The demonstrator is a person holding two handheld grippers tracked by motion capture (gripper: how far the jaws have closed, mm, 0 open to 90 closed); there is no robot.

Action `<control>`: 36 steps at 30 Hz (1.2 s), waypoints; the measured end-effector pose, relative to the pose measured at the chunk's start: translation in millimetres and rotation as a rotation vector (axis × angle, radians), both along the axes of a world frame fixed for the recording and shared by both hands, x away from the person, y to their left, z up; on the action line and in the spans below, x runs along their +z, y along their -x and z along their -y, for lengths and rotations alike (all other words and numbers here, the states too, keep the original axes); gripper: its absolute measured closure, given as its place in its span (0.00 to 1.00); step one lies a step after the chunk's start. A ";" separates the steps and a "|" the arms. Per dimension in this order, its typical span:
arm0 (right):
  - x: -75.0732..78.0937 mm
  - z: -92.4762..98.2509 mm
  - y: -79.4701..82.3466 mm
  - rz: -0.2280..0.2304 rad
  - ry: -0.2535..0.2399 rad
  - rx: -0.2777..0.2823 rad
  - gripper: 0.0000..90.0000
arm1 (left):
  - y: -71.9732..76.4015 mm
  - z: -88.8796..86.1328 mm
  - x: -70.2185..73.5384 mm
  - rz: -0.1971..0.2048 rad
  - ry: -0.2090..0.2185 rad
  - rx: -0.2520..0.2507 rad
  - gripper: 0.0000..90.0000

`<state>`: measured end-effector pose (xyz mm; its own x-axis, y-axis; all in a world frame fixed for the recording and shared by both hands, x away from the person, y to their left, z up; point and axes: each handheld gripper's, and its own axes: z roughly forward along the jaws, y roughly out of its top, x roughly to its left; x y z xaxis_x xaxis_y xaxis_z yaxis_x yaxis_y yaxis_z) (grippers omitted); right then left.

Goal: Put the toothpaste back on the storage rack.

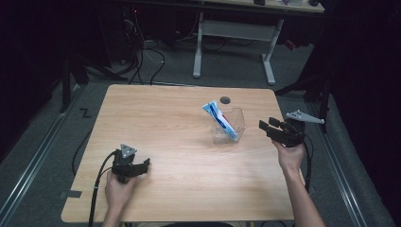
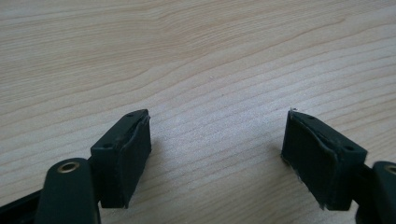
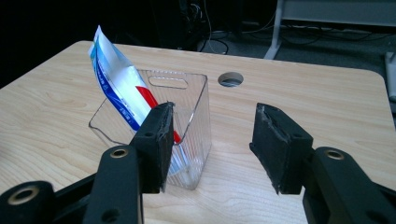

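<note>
The clear bin (image 1: 230, 126) stands on the tabletop (image 1: 179, 156) toward its right side, just on the person's side of the round cable hole (image 1: 225, 100), and a tube (image 1: 220, 121) leans inside it, its flat crimped end sticking up past the rim and tipped toward the left, its cap end down in the bin. The right hand-held gripper (image 1: 267, 127) hangs just to the right of the bin, apart from it, with its jaws spread wide and nothing between them. Its jaws point leftward at the bin. From the right gripper view, the bin (image 3: 187, 116) sits ahead and to the left of the jaw line, so the tube (image 3: 119, 86) lies off-centre, its long axis slanting up and away to the left. The left hand-held gripper (image 1: 142, 166) rests low near the front left of the tabletop, well apart from the bin, also open and empty over bare wood (image 2: 210, 70). The right hand-held gripper is plainly the nearer one, and a reach for the tube would likely need it to shift left and line up with that slant.
</note>
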<state>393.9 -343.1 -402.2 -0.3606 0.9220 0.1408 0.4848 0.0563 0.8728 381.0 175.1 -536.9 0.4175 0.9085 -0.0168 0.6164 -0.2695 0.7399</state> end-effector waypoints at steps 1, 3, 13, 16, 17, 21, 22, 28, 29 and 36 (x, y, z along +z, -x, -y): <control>-1.2 0.5 1.0 -0.003 -0.003 -0.002 0.54 | 0.0 0.0 0.0 0.000 0.000 0.000 0.27; -3.7 1.3 2.7 -0.007 -0.004 -0.002 0.54 | 0.0 0.0 0.0 0.000 0.000 0.000 0.27; -14.9 7.3 12.4 -0.016 -0.025 -0.008 0.54 | 0.0 0.0 0.0 0.000 0.000 0.000 0.27; -19.2 10.7 15.5 -0.021 -0.034 -0.014 0.54 | 0.0 0.0 0.0 0.000 0.000 0.000 0.27; -20.1 11.3 16.3 -0.025 -0.038 -0.016 0.54 | 0.0 0.0 0.0 0.000 0.000 0.000 0.27; -24.5 14.5 20.4 -0.024 -0.054 -0.018 0.54 | 0.0 0.0 0.0 0.000 0.000 0.000 0.27; -25.8 14.8 21.6 -0.027 -0.058 -0.020 0.54 | 0.0 0.0 0.0 0.000 0.000 0.000 0.27; -36.4 18.5 25.5 -0.043 -0.077 -0.030 0.54 | 0.0 0.0 0.0 0.000 0.000 0.000 0.27; -38.3 19.1 26.1 -0.047 -0.080 -0.033 0.54 | 0.0 0.0 0.0 0.000 0.000 0.000 0.27; -47.2 22.5 29.9 -0.059 -0.089 -0.045 0.54 | 0.0 0.0 0.0 0.000 0.000 0.000 0.27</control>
<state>364.0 -365.6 -449.3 -0.3080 0.9200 0.2423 0.5355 -0.0429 0.8434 381.0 175.1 -536.9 0.4176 0.9085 -0.0170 0.6164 -0.2694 0.7399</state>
